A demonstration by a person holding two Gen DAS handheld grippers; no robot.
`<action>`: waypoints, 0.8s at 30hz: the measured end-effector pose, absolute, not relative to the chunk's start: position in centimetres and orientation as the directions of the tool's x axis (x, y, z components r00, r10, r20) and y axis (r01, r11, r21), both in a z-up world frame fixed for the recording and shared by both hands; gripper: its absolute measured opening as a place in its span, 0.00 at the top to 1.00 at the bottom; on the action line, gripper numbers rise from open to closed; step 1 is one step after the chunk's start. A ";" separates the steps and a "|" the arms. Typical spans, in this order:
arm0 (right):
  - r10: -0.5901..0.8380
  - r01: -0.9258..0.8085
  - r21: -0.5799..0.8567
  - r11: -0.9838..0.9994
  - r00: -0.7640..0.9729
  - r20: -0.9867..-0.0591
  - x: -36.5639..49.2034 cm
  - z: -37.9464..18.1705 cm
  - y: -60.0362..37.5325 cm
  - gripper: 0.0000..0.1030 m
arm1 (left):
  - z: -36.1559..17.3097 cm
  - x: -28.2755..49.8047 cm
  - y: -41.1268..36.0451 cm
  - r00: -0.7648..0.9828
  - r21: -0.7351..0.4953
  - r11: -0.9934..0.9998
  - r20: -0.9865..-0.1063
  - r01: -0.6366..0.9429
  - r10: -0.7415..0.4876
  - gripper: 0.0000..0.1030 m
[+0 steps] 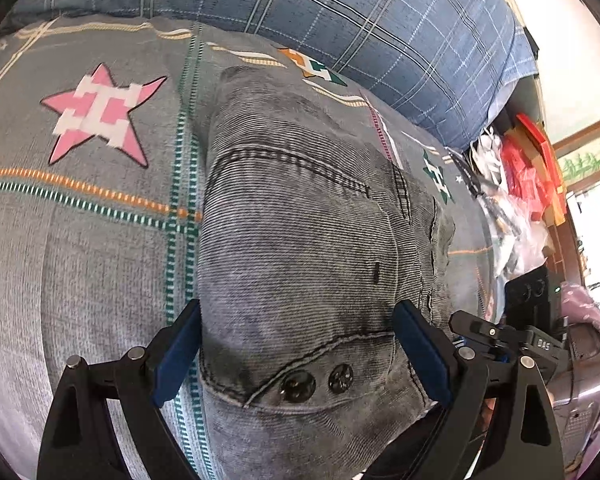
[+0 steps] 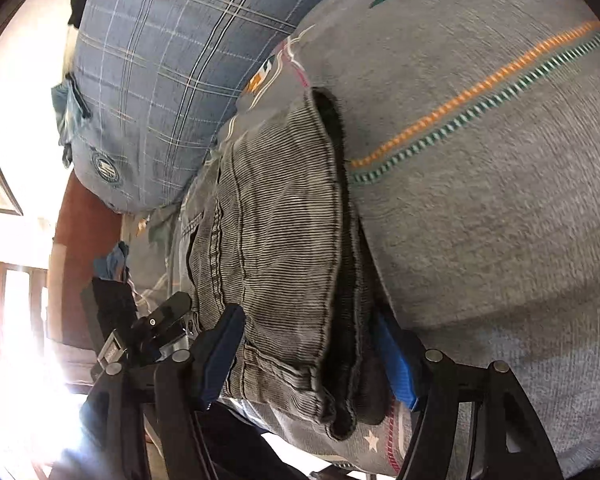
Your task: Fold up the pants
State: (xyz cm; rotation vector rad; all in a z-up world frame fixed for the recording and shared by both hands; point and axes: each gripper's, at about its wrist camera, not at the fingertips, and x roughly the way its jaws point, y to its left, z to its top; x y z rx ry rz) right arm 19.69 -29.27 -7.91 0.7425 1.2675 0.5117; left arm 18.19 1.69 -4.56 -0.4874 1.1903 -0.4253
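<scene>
Two buttons (image 1: 316, 382) appear only in the left view; both grippers, left (image 1: 296, 344) and right (image 2: 312, 356), stand wide around the grey pants (image 1: 300, 240), grip uncertain.

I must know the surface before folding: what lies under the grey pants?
The grey pants lie on a grey bedsheet with star prints. The sheet directly beneath them is covered and cannot be seen.

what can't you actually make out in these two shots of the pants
- Left wrist view: the pants run out of frame below the left gripper, so their near end is cut off.
- Right wrist view: whether the right gripper pads press the denim; the fabric hides contact.
- Clutter beside the bed: too small to identify.
</scene>
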 end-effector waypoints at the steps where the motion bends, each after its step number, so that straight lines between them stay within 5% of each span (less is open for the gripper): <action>1: 0.702 0.046 0.729 0.683 0.232 -0.673 19.8 -7.9 -29.1 0.37 | -4.6 18.3 1.6 0.314 -0.564 0.824 -0.773 0.058 -0.552 0.09; 4: 0.712 0.067 0.741 0.668 0.230 -0.663 20.1 -8.0 -29.3 0.38 | -4.6 18.4 1.6 0.306 -0.569 0.821 -0.773 0.052 -0.555 0.10; 8: 0.707 0.053 0.734 0.678 0.229 -0.669 20.1 -8.2 -29.4 0.40 | -4.6 18.3 2.0 0.318 -0.533 0.844 -0.791 0.062 -0.523 0.29; 15: 0.660 0.041 0.686 0.727 0.237 -0.713 20.2 -8.0 -28.9 0.41 | -4.7 18.7 1.6 0.323 -0.521 0.852 -0.797 0.059 -0.510 0.22; 17: 0.635 0.037 0.661 0.749 0.241 -0.733 20.1 -7.8 -28.8 0.59 | -4.6 18.5 1.1 0.332 -0.485 0.872 -0.812 0.072 -0.479 0.24; 19: 0.634 0.017 0.657 0.753 0.246 -0.733 19.7 -7.5 -28.7 0.75 | -4.4 18.4 1.0 0.340 -0.463 0.883 -0.821 0.072 -0.458 0.38; 24: 0.586 -0.061 0.595 0.801 0.284 -0.759 18.9 -4.8 -27.5 0.80 | -3.4 17.9 1.6 0.358 -0.421 0.903 -0.833 0.084 -0.422 0.66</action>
